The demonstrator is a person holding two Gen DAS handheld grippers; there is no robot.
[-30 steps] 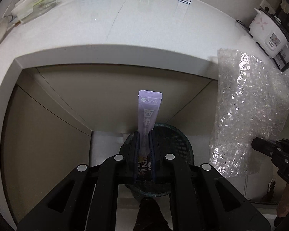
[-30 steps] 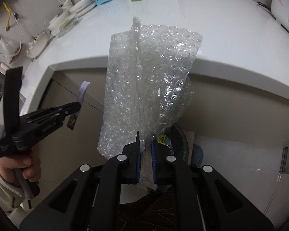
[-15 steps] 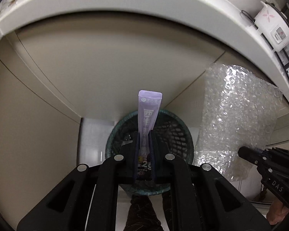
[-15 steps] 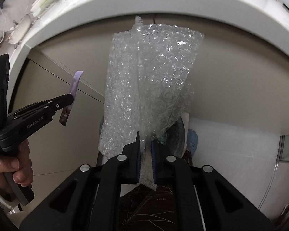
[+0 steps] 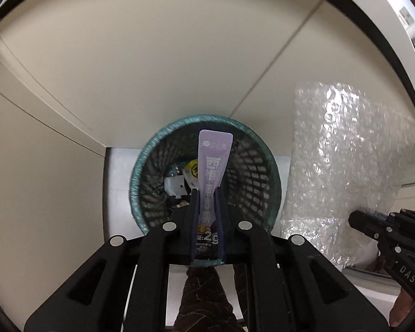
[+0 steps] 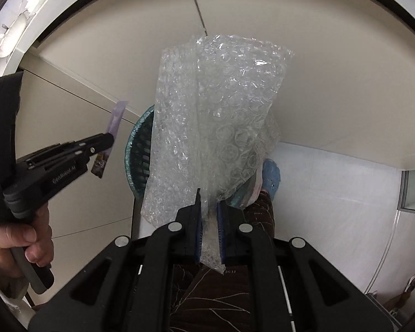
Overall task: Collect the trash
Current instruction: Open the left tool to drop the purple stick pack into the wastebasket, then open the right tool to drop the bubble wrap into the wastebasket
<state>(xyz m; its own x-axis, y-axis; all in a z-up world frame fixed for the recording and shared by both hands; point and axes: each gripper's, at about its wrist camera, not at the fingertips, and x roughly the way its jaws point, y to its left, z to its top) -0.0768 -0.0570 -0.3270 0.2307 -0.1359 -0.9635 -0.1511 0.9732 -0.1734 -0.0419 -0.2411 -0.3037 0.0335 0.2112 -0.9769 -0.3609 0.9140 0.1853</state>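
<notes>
Drop-off step, I'd say. The bubble wrap (image 6: 215, 127), pinched in the right gripper (image 6: 209, 215), hangs by the mesh bin's (image 5: 141, 171) right rim; the purple sachet (image 5: 211, 171), clamped in the left gripper (image 5: 207, 215), hangs right over the opening. Next: let go. Compared with a second ago both hands sit lower, and the counter top has left the view.

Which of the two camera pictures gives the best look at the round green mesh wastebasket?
The left wrist view: the round green mesh wastebasket sits centred, its whole rim and the rubbish inside visible behind the purple sachet. In the right wrist view only its left rim shows, since the clear bubble wrap sheet covers most of it.
</notes>
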